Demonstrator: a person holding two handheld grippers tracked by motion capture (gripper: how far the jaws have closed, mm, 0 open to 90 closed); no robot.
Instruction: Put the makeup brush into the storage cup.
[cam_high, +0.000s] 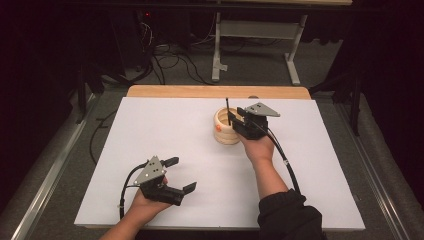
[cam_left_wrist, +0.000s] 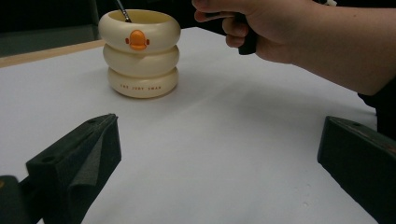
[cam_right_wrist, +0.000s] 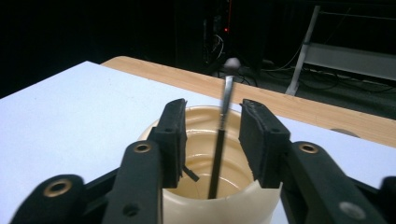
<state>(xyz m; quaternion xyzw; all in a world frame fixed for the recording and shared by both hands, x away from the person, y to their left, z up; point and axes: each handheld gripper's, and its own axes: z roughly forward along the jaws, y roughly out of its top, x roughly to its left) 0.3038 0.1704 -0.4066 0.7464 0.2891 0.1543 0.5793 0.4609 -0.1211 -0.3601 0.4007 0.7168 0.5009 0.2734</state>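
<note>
Pen just let go into the cream cup, right jaws parted around it

In the right gripper view the right gripper (cam_right_wrist: 214, 140) stands low centre with its jaws apart, the thin black pen (cam_right_wrist: 219, 149) between the pads but touching neither, its lower end inside the ringed cream cup (cam_right_wrist: 205, 205) and its tip leaning toward the upper middle of the frame. The likely trouble, as I judge it: pulling the hand back sideways could catch the pen on a pad and flick it out, or nudge the light cup over on the white table (cam_high: 150, 130). In the high view the left gripper (cam_high: 179, 175) rests lower left, jaws wide and empty, well apart from the cup.
</note>
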